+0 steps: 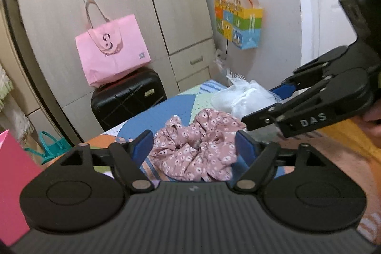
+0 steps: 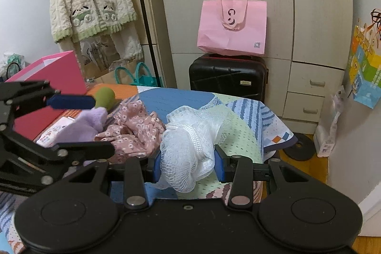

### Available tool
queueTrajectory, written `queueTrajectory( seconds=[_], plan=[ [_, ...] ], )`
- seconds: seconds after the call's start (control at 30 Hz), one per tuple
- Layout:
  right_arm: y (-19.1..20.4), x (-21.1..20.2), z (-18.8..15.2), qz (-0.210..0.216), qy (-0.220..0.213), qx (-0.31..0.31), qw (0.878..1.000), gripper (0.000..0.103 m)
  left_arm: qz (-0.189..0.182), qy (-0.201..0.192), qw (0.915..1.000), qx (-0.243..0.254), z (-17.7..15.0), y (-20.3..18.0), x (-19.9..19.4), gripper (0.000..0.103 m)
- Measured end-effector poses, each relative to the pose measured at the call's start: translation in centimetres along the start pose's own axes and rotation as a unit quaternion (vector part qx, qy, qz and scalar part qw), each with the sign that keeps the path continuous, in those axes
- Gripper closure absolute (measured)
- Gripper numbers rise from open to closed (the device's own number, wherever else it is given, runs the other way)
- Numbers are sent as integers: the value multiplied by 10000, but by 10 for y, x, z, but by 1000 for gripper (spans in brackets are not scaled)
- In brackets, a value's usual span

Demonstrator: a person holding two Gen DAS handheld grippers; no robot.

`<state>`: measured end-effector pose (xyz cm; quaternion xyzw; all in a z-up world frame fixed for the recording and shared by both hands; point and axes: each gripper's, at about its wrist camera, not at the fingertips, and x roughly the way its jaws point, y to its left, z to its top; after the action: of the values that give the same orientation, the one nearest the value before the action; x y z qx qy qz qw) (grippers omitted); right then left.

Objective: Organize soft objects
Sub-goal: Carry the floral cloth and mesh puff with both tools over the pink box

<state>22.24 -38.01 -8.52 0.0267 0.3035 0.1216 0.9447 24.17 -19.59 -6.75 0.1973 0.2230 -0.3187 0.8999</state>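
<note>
Both grippers work over a patterned bedspread (image 2: 240, 135) near its far edge. Largest first: a pink gift box (image 2: 47, 78) stands at the left end of the bed, and it looks like the likely home for the soft things, though that is a guess.

Right gripper (image 2: 188, 164) is clenched on the white mesh bath sponge (image 2: 188, 135), its blue pads pressing into the netting from both sides. The sponge bulges up and away from the jaws, its braided cord draped over the top.

Left gripper (image 1: 194, 147) stands released, jaws wide, with the pink floral scrunchie (image 1: 197, 149) lying between the pads and just ahead of them. Neither pad appears to press on the cloth. The scrunchie's longer spread runs roughly across the jaw gap, so closing would gather it from end to end.

Seen from the right wrist, the left gripper sits at the left, nearer the box, with a lilac plush piece (image 2: 83, 125) and a green ball (image 2: 104, 97) just beyond it. The scrunchie touches the sponge's left side; the left hand is plainly the nearer one to it.
</note>
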Motion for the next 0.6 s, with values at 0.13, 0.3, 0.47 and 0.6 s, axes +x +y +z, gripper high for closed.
queueTrajectory(
  seconds=[0.13,0.3,0.47,0.6],
  plan=[
    [-3,7,-1,85,76,20,9999,56,-305,563,9978,-192,6,5,30,23],
    [-5,11,-4,283,75,46,9996,56,-309,836,9954,-356,0,8,48,23],
    [-9,15,-8,474,76,53,9988,56,-544,912,9935,-402,-3,5,50,50],
    [-10,17,-8,518,79,112,9986,56,-542,893,9935,-452,-1,3,45,83]
  ],
)
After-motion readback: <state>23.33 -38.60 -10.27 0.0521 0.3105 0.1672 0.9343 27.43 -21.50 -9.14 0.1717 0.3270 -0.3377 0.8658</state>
